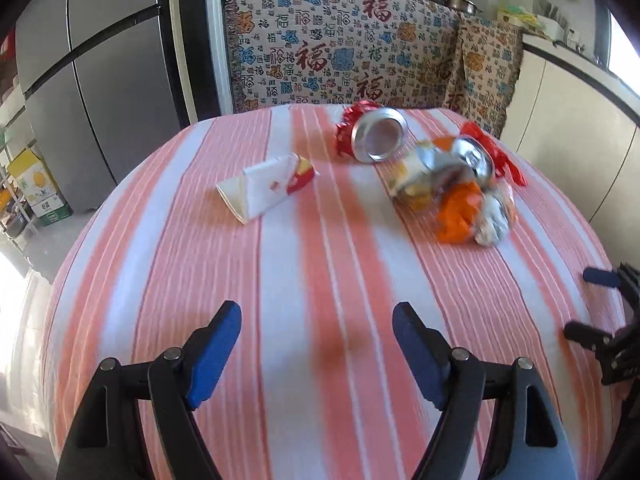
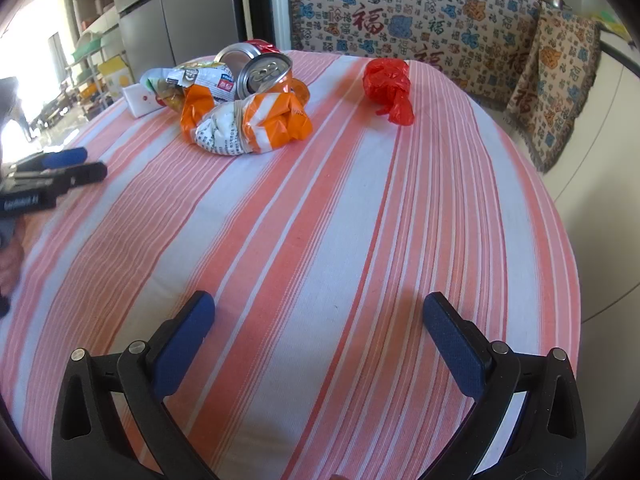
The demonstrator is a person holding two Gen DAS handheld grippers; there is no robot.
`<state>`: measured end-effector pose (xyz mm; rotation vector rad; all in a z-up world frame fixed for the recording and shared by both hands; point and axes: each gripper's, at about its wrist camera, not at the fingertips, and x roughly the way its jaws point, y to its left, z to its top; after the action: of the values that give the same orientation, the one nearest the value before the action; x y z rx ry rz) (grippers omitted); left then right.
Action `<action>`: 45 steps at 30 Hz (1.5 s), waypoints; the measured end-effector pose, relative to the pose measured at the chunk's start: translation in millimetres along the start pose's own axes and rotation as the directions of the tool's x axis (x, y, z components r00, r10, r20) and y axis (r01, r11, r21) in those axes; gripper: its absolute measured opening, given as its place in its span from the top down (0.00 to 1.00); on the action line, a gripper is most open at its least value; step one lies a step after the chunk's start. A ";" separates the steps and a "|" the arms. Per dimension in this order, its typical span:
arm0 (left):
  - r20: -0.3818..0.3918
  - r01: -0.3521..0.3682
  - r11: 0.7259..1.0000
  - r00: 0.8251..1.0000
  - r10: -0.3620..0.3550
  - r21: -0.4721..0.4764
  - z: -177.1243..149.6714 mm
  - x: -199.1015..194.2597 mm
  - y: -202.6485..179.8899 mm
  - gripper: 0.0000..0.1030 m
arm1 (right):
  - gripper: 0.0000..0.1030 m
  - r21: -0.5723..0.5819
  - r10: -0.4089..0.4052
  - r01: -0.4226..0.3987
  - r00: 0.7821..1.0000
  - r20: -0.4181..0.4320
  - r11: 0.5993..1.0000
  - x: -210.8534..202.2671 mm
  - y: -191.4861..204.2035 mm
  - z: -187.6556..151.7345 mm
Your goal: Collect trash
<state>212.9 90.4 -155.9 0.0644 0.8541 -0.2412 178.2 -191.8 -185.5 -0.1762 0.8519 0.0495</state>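
Left wrist view: left gripper [image 1: 317, 320] hung empty, jaws apart, near trash pile [image 1: 452, 184]; right gripper [image 2: 319, 312] likewise apart, holding nothing.

Ahead of me on the desk [image 2: 320, 220] lies a heap: two crushed cans on their sides [image 2: 264, 74], a crumpled orange-and-white wrapper [image 2: 252, 128] and a snack bag [image 2: 188, 80]. A flattened white paper cup [image 1: 266, 188] lies left, a red plastic bag [image 2: 388, 88] right.
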 end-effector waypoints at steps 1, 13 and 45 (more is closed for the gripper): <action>0.009 0.008 1.000 1.000 -0.008 -0.006 8.3 5.5 8.2 0.23 | 0.00 0.000 0.000 0.000 1.000 0.000 1.000 -0.1 0.0 -0.1; 0.055 -0.057 0.990 0.997 0.050 0.129 57.0 48.8 19.1 0.51 | 0.00 -0.001 0.001 -0.001 1.000 0.000 1.000 -0.1 -0.6 -0.1; -0.028 -0.007 0.998 1.000 0.008 0.059 -16.4 2.7 -94.4 0.57 | 0.00 0.000 0.002 -0.002 1.000 -0.001 1.000 -0.4 -1.1 0.1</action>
<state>180.1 0.7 -164.9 0.1262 0.8749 -0.2590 178.2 -192.9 -185.1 -0.1752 0.8530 0.0515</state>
